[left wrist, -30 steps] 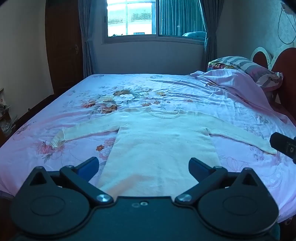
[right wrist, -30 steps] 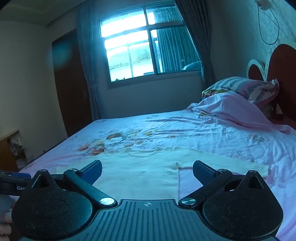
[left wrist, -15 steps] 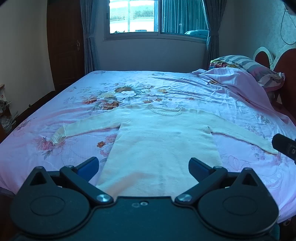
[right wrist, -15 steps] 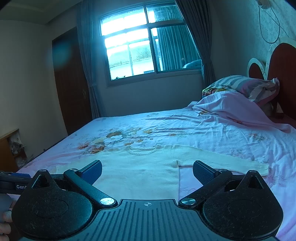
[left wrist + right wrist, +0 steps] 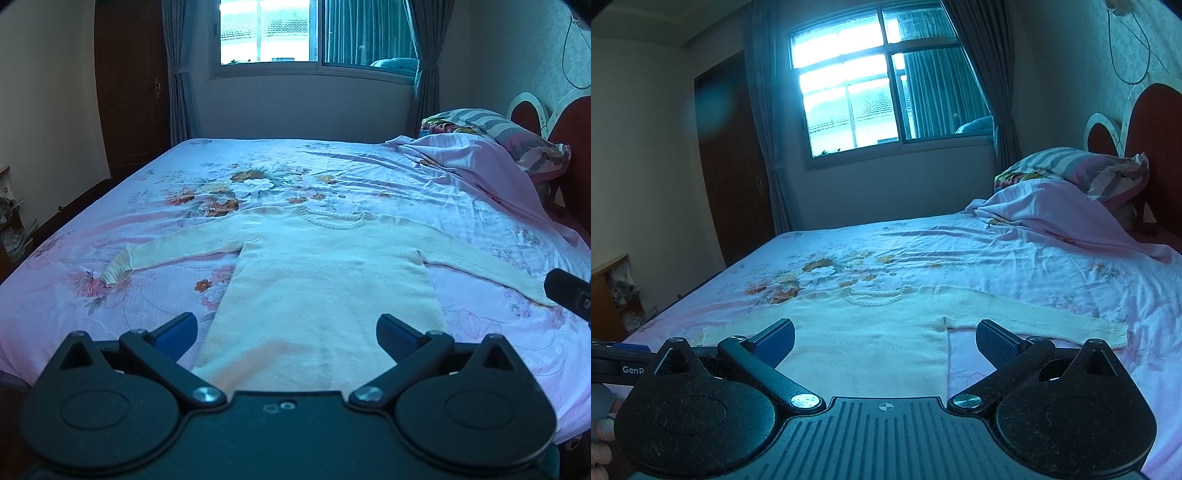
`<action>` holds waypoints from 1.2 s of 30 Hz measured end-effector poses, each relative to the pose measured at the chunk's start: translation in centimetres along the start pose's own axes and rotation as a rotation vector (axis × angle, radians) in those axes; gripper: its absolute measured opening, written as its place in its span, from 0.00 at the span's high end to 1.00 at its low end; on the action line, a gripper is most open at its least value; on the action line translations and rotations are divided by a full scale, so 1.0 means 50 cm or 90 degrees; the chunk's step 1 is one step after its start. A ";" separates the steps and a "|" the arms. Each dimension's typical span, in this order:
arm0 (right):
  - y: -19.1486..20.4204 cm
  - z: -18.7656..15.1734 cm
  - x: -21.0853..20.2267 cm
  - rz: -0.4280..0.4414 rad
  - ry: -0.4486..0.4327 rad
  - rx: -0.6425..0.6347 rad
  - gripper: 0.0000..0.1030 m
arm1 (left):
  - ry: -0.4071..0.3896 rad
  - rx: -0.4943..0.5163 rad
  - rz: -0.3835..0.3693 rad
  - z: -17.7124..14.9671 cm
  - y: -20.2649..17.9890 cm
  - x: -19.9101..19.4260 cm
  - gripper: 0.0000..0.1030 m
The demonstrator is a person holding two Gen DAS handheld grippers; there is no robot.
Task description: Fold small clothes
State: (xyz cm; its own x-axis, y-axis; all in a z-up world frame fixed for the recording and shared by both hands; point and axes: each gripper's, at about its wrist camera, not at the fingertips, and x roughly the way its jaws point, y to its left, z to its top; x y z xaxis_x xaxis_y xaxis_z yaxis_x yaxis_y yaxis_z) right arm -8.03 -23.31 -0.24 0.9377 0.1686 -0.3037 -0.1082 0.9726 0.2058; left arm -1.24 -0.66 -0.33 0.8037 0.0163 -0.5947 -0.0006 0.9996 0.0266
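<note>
A cream knitted sweater (image 5: 325, 280) lies flat on the bed, neck away from me, both sleeves spread out to the sides. My left gripper (image 5: 286, 332) is open and empty, held above the sweater's hem. In the right wrist view the sweater (image 5: 871, 332) lies ahead and its right sleeve (image 5: 1034, 317) runs to the right. My right gripper (image 5: 884, 339) is open and empty, above the sweater's lower right side. The right gripper's edge (image 5: 569, 295) shows at the right of the left wrist view.
The bed has a pink floral sheet (image 5: 258, 184). A rumpled pink blanket (image 5: 480, 162) and striped pillow (image 5: 509, 129) lie at the right by the red headboard (image 5: 1156, 147). A window (image 5: 886, 85), curtains and a dark door (image 5: 129, 92) stand beyond the bed.
The left wrist view has tilted down and come slightly closer, so the sweater fills more of it. The right gripper has barely shifted. Both stay open.
</note>
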 end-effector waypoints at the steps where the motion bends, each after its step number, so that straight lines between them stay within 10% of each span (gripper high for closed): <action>1: 0.000 0.000 0.000 0.000 0.000 0.001 0.00 | 0.000 0.000 0.001 -0.001 -0.001 0.001 0.01; 36: 0.001 -0.048 0.066 0.006 0.060 0.060 0.00 | 0.029 0.011 0.038 -0.003 0.031 0.090 0.01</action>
State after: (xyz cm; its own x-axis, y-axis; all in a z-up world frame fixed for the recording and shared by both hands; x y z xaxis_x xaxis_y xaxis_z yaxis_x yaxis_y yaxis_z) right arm -5.72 -22.32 -3.48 0.9010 0.1961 -0.3871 -0.0812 0.9525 0.2937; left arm 2.32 0.99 -3.09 0.7748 0.0767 -0.6275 -0.0369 0.9964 0.0763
